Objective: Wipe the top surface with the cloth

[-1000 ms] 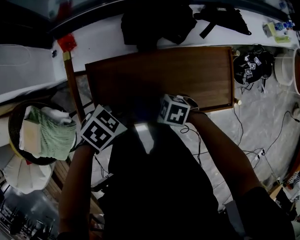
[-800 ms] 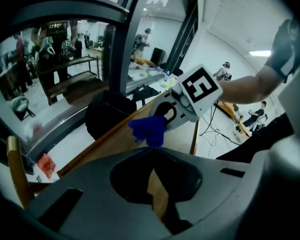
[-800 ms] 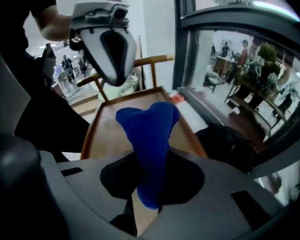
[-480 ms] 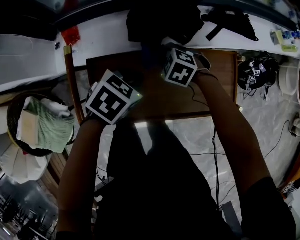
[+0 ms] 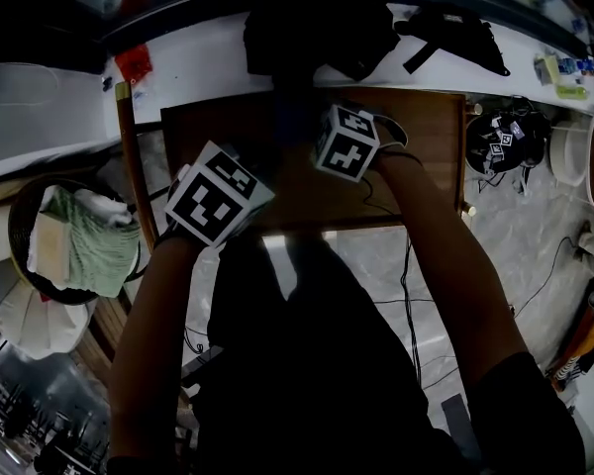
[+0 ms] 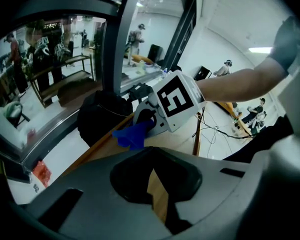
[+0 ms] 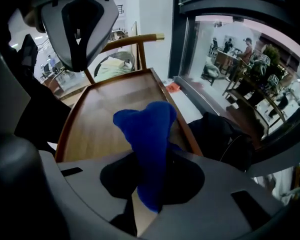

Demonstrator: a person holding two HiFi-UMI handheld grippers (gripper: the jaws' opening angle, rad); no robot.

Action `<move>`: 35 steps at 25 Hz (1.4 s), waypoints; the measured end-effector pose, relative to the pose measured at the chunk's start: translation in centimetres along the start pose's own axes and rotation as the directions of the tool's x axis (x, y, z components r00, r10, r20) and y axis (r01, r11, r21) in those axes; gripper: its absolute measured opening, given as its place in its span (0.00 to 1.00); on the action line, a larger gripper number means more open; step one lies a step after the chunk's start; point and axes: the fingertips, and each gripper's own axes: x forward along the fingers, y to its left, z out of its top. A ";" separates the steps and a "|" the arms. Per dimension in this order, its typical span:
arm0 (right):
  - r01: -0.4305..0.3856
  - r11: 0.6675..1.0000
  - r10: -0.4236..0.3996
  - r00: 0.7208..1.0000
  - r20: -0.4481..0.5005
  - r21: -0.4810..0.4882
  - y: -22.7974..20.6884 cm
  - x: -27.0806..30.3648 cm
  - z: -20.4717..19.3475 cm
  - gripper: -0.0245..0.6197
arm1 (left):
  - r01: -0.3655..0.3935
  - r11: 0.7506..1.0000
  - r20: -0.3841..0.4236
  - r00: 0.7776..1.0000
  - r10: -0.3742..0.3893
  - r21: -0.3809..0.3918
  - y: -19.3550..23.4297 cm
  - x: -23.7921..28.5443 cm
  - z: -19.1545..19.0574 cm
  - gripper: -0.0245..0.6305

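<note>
Cloth (image 7: 147, 134), one, blue, clamped in right claw (image 7: 146, 200).

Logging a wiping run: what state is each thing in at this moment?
Cloth: bunched, clamped between the jaws of the right gripper.
Right gripper: shut on the cloth, over the table.
Left gripper: jaws together, nothing between them.
Table: wooden top under both grippers.
Bag: slumped on the ledge behind the table.

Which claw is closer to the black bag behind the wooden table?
Right. The right claw, shut on the blue cloth, is at the table's far edge beside the black bag; the left claw hangs over the near left corner.
</note>
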 end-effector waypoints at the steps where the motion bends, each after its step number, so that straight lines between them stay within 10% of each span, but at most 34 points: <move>1: -0.004 1.000 0.004 1.000 0.004 0.002 0.6 -0.1 -0.2 0.18 | 0.006 1.000 -0.006 1.000 -0.006 0.003 -0.4 0.1 -0.3 0.05; 18: -0.201 0.978 0.201 0.980 0.007 0.054 15.1 -1.1 -3.6 0.18 | 0.084 0.996 -0.081 0.993 -0.086 -0.028 -6.3 0.5 -7.1 0.05; 35: -0.375 0.924 0.377 0.926 -0.023 0.071 19.7 -1.9 -4.7 0.18 | 0.162 0.986 -0.173 0.973 -0.156 0.024 -10.0 3.0 -8.8 0.05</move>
